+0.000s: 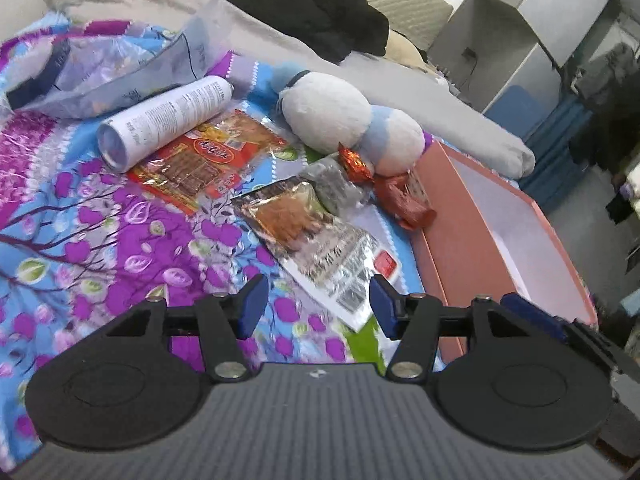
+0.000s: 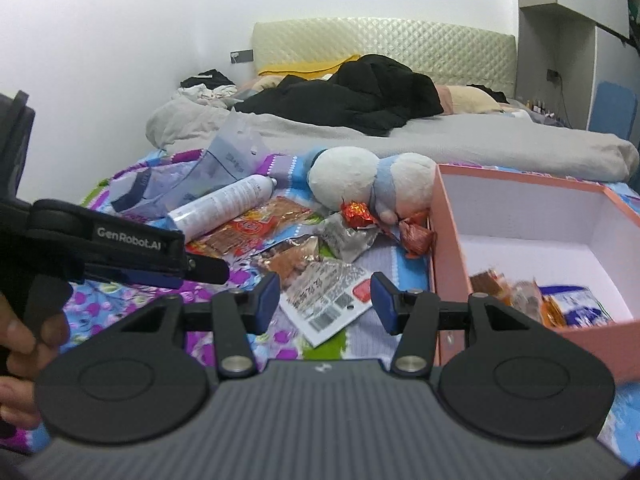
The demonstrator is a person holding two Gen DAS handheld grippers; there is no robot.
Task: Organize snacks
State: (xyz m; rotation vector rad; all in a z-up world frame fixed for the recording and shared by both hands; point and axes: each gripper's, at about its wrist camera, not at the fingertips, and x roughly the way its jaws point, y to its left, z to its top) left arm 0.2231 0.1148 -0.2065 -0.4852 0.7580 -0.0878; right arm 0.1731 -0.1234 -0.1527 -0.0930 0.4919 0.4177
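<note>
Crowding snack packets [image 1: 308, 236]: plush toy [image 1: 328, 116], spray can [image 1: 168, 120], pink box [image 1: 452, 232].

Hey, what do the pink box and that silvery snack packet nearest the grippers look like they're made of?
Pink box: likely matte cardboard, with flat stiff walls and a plain white lining. Silvery snack packet: seemingly metallised plastic film, glossy and crinkled, catching glints, with a printed barcode label.

Snack packets [image 1: 316, 236] lie scattered mid-bed [image 1: 80, 220], and the box [image 2: 448, 240] sits at their three o'clock with a few packets [image 2: 552, 300] inside. Plush toy [image 2: 360, 184] at twelve o'clock, spray can [image 1: 168, 120] lying at ten, plastic bag [image 1: 120, 76] behind it.
</note>
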